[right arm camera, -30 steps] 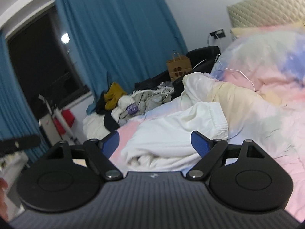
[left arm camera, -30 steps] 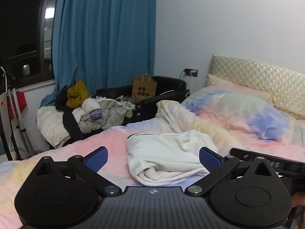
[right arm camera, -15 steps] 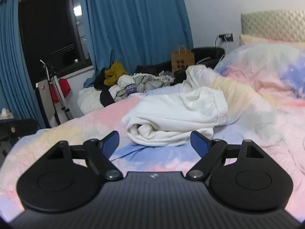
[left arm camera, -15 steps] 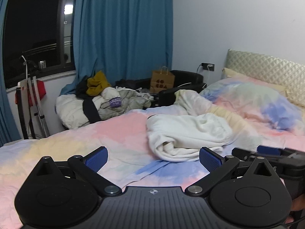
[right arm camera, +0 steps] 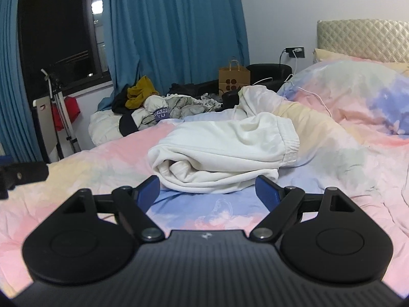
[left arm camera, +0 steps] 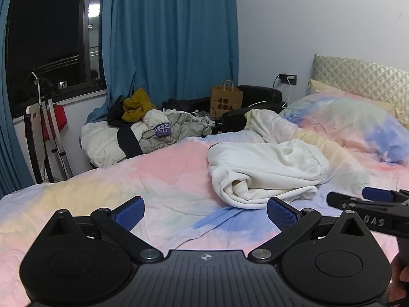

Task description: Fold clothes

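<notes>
Lying just ahead of the spread, empty right claw (right arm camera: pixel 207 190), the white garment (right arm camera: pixel 225 151) sits bunched.

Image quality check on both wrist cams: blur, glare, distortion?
Left wrist: sharp, dim indoor light, dark window with a lamp reflection, fisheye bending the curtain. Right wrist: white garment crisp, right hand-held gripper body slightly soft, dark vignette in the corners.
</notes>
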Demonstrator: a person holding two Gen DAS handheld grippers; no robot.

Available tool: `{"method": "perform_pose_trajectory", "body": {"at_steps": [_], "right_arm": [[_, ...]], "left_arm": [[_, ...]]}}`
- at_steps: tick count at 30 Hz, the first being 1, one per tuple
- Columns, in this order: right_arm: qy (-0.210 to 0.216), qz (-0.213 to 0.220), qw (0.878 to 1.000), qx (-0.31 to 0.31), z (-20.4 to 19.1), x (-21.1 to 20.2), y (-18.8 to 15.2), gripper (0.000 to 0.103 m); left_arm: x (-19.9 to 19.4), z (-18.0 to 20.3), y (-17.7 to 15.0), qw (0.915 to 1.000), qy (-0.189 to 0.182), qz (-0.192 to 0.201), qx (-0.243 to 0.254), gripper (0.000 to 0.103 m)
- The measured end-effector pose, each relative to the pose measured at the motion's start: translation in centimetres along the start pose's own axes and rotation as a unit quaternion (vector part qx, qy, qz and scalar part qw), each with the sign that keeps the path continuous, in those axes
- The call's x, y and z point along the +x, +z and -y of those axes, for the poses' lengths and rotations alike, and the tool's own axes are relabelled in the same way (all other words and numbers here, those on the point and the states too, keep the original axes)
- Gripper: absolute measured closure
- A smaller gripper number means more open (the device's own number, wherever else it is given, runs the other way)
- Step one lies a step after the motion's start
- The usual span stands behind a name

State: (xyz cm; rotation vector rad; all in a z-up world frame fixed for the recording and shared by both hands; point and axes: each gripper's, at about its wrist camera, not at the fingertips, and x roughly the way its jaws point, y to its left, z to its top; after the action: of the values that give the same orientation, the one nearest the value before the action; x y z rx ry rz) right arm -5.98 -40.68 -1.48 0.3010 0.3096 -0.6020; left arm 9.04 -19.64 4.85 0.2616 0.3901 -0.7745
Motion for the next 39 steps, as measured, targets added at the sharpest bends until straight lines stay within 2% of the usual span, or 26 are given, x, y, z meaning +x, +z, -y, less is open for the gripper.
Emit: {"method": "perform_pose_trajectory", "body": {"at_steps": [20,26,31,39], "right_arm": [[-0.014,0.010,1.000,-0.004,-0.3,-0.5,0.0,0.019],[-0.015,0.014,1.000,0.001,0.0,-0.3,0.0,0.019],[-0.017,0.018,1.000,-0.013,-0.7,-0.6,0.0,0.019],[-0.020,0.018,1.000,-0.011,-0.7,-0.8,0.3,0.019]], "left_arm": [[-1.0,0.4,-0.3,0.9997,0.023,0.004,0.005,0.000],[-1.5,0.9,-0.4,0.9998,0.012,0.006,0.012,0.000],[-1.9,1.0,-0.6,1.0000,0.004,0.005,0.003,0.000],[-3.2,0.6,-0.5,0.9998,0.017,0.005,-0.011,0.000]]}}
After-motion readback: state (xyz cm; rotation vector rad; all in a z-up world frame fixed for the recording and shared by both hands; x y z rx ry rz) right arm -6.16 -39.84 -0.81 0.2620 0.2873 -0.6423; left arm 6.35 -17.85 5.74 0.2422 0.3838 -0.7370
